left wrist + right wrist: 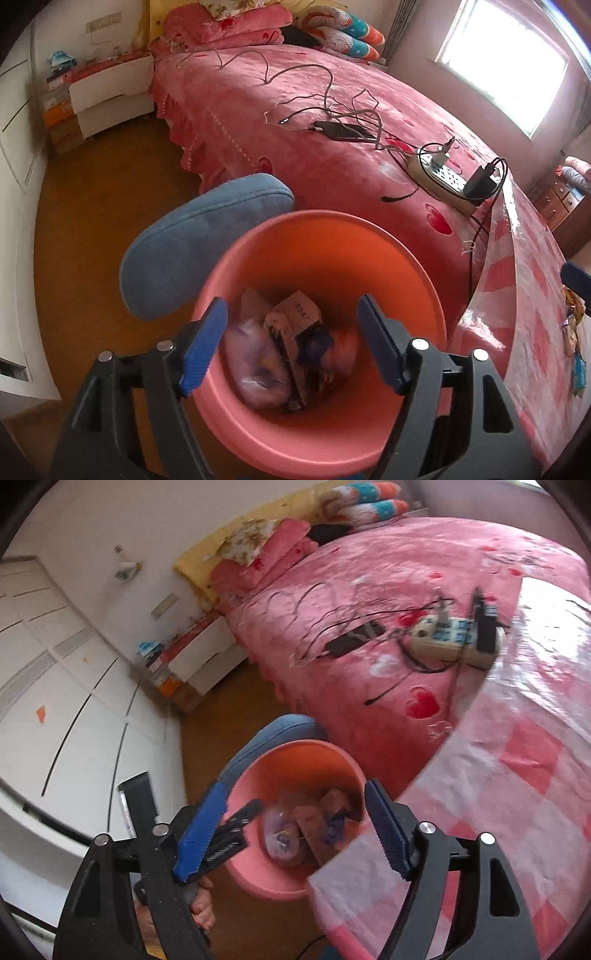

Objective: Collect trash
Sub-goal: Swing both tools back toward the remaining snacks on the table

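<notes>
A pink bin [332, 254] stands on the floor below me, holding a blurred clear plastic bag [258, 365], a crumpled carton [295, 314] and other wrappers. My left gripper [291, 301] hangs open right over the bin's mouth, nothing between its blue pads. In the right wrist view my right gripper [295, 785] is open too and empty, above the same bin [295, 760] and the table's edge. One of the left gripper's fingers [243, 814] reaches over the bin's left rim, with a hand [203, 912] below it. Colourful wrappers [574, 332] lie on the table at far right.
A table with a pink checked plastic cloth [535, 295] [498, 794] sits right of the bin. A blue chair back [199, 240] stands behind the bin. The pink bed [295, 110] carries a power strip [443, 181] and loose cables. White wardrobes [55, 701] line the left.
</notes>
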`<state>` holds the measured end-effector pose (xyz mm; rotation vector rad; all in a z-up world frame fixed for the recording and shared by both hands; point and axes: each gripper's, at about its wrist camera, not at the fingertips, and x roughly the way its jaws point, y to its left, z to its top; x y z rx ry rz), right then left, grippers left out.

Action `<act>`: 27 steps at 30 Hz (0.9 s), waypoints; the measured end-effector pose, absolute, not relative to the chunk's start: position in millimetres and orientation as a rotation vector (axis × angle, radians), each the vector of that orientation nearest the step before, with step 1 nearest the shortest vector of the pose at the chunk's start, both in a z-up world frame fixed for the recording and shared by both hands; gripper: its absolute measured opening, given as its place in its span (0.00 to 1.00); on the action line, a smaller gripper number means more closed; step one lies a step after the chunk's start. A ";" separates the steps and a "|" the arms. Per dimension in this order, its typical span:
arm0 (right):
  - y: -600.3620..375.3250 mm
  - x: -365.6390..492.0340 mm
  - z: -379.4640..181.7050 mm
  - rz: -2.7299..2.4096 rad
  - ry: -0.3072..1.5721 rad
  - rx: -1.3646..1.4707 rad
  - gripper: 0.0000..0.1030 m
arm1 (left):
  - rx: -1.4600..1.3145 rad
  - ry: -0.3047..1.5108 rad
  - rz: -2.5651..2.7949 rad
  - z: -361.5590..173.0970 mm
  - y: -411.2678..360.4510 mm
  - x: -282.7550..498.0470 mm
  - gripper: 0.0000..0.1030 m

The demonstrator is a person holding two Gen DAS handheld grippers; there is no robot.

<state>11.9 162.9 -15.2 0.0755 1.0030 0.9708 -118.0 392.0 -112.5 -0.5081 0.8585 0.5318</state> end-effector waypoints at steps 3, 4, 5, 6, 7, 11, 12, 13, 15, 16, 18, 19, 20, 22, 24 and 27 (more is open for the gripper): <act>148.7 11.5 -13.9 0.932 0.969 0.084 0.84 | -0.500 0.836 0.525 -109.6 392.6 -119.9 0.72; 142.2 9.9 -13.1 0.915 0.954 0.082 0.84 | -0.498 0.825 0.518 -108.5 392.3 -119.5 0.72; 138.1 8.9 -12.6 0.905 0.945 0.079 0.84 | -0.492 0.818 0.514 -107.2 390.8 -119.2 0.72; 134.6 8.6 -12.4 0.893 0.934 0.074 0.84 | -0.484 0.813 0.511 -106.2 389.0 -118.6 0.72; 129.4 6.9 -11.7 0.880 0.920 0.069 0.86 | -0.476 0.807 0.507 -105.1 386.8 -118.4 0.72; 112.1 0.3 -11.5 0.846 0.878 0.042 0.87 | -0.446 0.786 0.491 -100.1 378.0 -117.7 0.73; 107.4 -2.2 -11.4 0.839 0.866 0.034 0.87 | -0.442 0.784 0.486 -98.9 375.5 -117.8 0.73; 105.5 -2.9 -12.0 0.834 0.858 0.030 0.87 | -0.437 0.783 0.479 -97.6 372.9 -117.6 0.73; 98.8 -6.2 -13.1 0.823 0.842 0.025 0.87 | -0.427 0.782 0.465 -94.3 367.8 -116.2 0.73; 93.8 -7.7 -14.1 0.816 0.836 0.024 0.88 | -0.421 0.780 0.458 -92.8 364.7 -115.5 0.73; 87.4 -10.5 -15.8 0.809 0.834 0.028 0.89 | -0.415 0.774 0.442 -89.4 358.4 -114.4 0.77; 83.1 -11.1 -16.6 0.804 0.832 0.032 0.89 | -0.410 0.767 0.434 -86.8 354.5 -114.1 0.78; 78.1 -12.0 -17.0 0.796 0.826 0.036 0.89 | -0.404 0.760 0.429 -84.5 350.9 -113.6 0.79; 72.3 -14.0 -16.1 0.784 0.817 0.039 0.89 | -0.392 0.753 0.412 -80.1 343.5 -111.8 0.80; 65.0 -15.4 -14.8 0.772 0.806 0.044 0.89 | -0.385 0.750 0.401 -76.2 336.9 -109.2 0.81; 53.9 -17.7 -12.5 0.752 0.781 0.049 0.89 | -0.369 0.753 0.381 -71.1 326.0 -104.8 0.81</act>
